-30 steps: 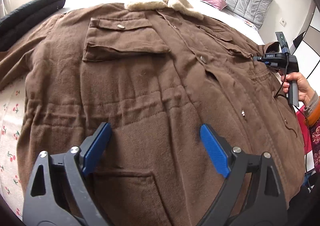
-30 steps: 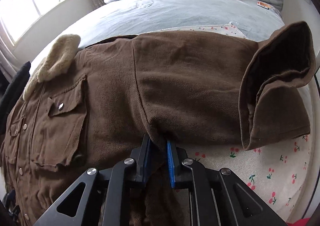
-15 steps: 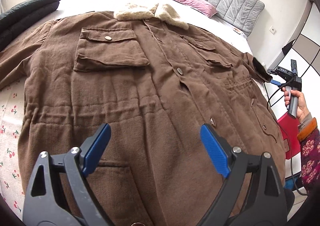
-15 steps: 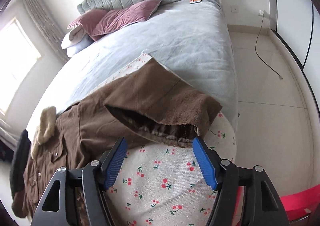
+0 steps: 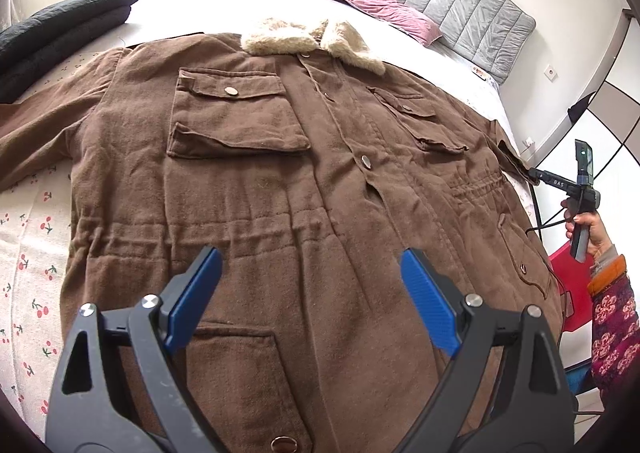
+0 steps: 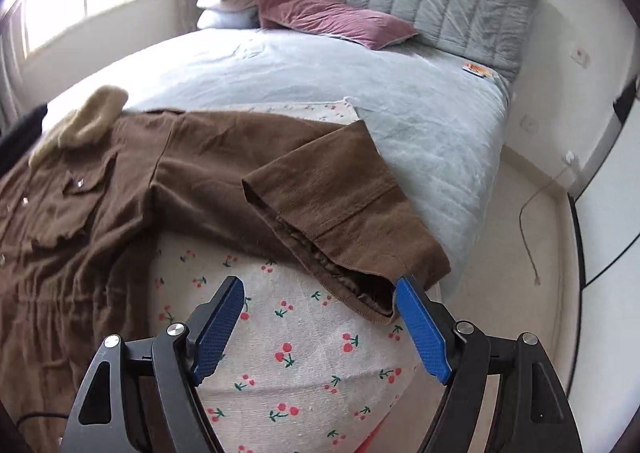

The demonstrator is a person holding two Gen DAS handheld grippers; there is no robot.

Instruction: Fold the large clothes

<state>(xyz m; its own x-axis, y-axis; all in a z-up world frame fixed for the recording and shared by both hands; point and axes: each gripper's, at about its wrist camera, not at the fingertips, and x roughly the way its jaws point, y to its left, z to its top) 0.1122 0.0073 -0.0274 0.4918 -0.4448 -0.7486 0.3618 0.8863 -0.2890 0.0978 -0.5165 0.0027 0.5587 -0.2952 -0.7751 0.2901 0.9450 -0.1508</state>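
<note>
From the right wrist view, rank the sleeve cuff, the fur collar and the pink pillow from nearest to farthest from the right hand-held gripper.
Measured from the right hand-held gripper, whose jaws are opening with nothing between them:
1. Sleeve cuff: just ahead, its corner beside the right-side finger.
2. Fur collar: far left, at the coat's top.
3. Pink pillow: farthest, against the headboard.

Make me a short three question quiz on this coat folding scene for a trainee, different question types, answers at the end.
1. True or false: the brown coat lies buttoned side up on the bed.
2. The right gripper holds: A) the sleeve cuff B) the fleece collar C) nothing.
3. Fill in: the cloth under the coat is printed with ____.

Key: 1 true. 2 C, its jaws are opening with only cloth beneath. 3 cherries.
</note>
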